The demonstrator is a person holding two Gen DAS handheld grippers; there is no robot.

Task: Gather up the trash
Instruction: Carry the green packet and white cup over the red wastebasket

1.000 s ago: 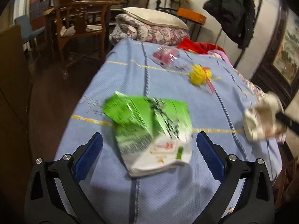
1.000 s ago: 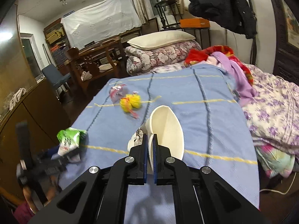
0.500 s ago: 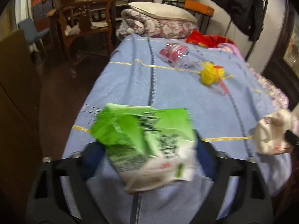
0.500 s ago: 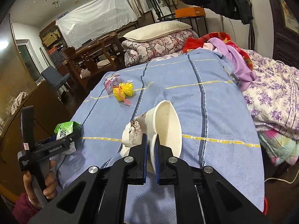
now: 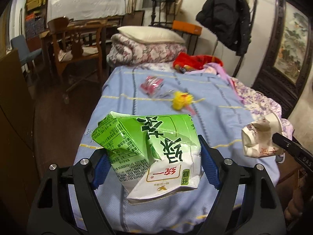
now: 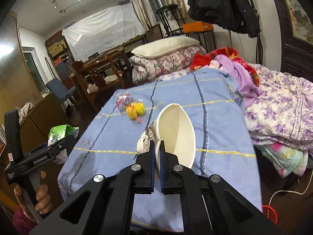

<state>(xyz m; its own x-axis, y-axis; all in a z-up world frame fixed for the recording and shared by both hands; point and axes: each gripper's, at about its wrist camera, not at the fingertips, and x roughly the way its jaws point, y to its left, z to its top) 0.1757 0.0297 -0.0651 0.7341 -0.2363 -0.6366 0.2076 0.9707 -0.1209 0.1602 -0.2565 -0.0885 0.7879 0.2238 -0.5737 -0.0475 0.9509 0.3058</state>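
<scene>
The left tool (image 5: 152,168) is clamped across a crushed green drink carton (image 5: 150,146), which is held between the blue pads and lifted clear of the blue bedspread (image 5: 215,98). The right tool (image 6: 156,156) is pressed together on the rim of a squashed white paper cup (image 6: 176,133), carried just ahead of its fingers.

With both tools loaded, the step in hand is judged to be carrying the pieces off to a bin, which is not in view. The carton is best kept level and squeezed steadily, since its creased walls may slip; the cup is pinched by one thin wall only and should be moved without swinging.

Beyond both tools, a yellow wad (image 5: 181,102) and a pink wrapper (image 5: 151,82) are left on the bedspread.

Large Chinese characters are printed on the carton, with a red-outlined brand mark and a nutrition panel. "GenRobot.AI" can be read on the left tool's body in the right view.
</scene>
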